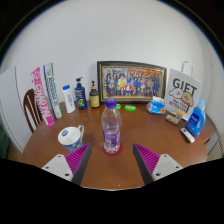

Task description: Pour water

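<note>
White wall rises behind a round wooden desk (120, 165) crowded with small things. At the near edge of the desk, the gripper (113, 163) points forward with its two fingers spread wide apart, each with a purple pad (80, 160) on its inner face. A clear plastic water bottle (111, 127) with a blue cap and a purple label stands upright on the desk just ahead of the fingers and centred on the gap between them; neither finger touches it. To the left of the bottle, near the left finger, sits a white paper cup (71, 138) with a blue pattern, upright and open at the top. Along the far edge of the desk, a framed group photo (131, 80) leans against the wall. Left of the frame stand a dark brown bottle (94, 95), a dark blue bottle (80, 93) and a white bottle (68, 99), close together in a row. Further left, tall flat boxes (43, 95) in pink, white and green lean at the left edge of the desk, with a wooden chair back (30, 107) just beyond them. In front of the frame lie small green items (128, 107), too small to tell what they are. At the right edge of the desk stands a white paper bag (181, 92) printed with the word GIFT, a blue cup or dish (156, 105) to its left, and a blue spray bottle (197, 120) nearer the front.
</note>
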{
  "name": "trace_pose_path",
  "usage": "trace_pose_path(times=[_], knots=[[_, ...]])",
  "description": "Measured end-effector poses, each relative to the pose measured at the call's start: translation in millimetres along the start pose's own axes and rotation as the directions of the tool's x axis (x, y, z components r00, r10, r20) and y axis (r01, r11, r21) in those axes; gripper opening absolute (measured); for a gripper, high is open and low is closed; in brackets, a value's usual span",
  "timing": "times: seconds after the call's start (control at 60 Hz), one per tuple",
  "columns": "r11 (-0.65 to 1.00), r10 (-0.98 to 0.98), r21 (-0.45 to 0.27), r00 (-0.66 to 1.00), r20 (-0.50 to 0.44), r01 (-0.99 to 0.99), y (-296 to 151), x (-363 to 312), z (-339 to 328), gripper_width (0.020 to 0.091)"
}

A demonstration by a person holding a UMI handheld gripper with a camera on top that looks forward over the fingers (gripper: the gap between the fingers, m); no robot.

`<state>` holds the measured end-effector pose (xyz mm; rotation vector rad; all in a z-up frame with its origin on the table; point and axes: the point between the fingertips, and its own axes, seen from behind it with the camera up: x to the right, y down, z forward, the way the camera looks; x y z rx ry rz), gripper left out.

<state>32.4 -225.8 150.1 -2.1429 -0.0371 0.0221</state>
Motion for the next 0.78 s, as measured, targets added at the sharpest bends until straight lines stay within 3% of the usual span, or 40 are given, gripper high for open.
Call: trace_pose_path(times=[0.3,0.633,0.783], knots=[[0.999,-0.021,-0.044,0.996,-0.083,0.017,20,-23,-109,0.0854],[0.998,-0.034,-0.049,0.997,-0.062,0.031,32,-13,-134,0.0857],[0.999,-0.032,-0.017,0.998,-0.058,0.031,18,2,-140,0.0859]])
